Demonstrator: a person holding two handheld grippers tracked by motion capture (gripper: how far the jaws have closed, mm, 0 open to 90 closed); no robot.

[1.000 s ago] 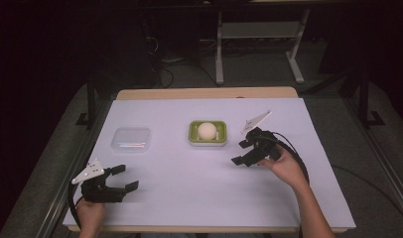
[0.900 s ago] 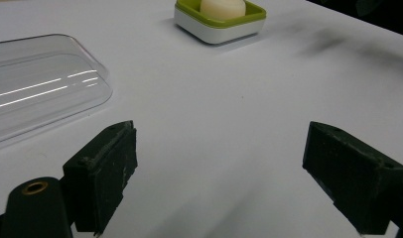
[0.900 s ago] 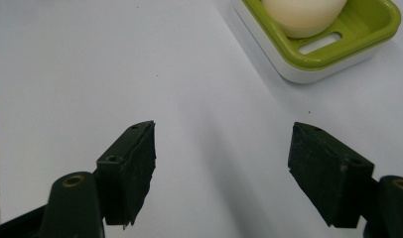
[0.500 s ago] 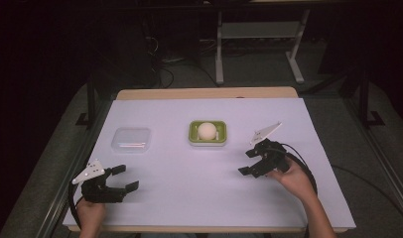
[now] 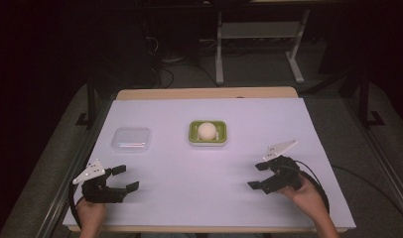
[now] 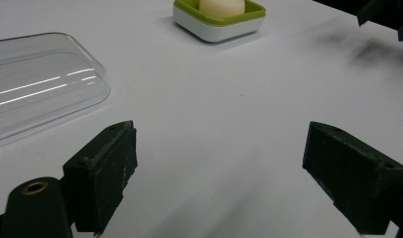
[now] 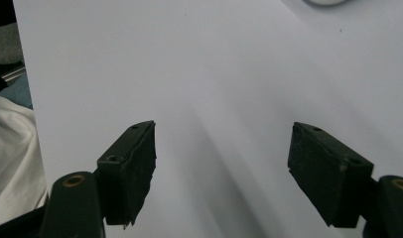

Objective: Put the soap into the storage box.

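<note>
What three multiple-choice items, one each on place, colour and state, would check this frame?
1. Where does the clear lid lie relative to the dish?
A. To its left, apart from it
B. On top of it
C. To its right, touching it

2. What colour is the dish's inner tray?
A. Red
B. Green
C. Blue

3. How do the jaws of the left gripper and right gripper stand?
A. Both shut on the ball
B. Left open, right shut
C. Both open, holding nothing

Key: 1 A, as bare table separates lid and dish in the high view. 2 B, as a green rim rings the pale ball above the white base. 3 C, as each gripper view shows its own jaws wide apart over bare table.
</note>
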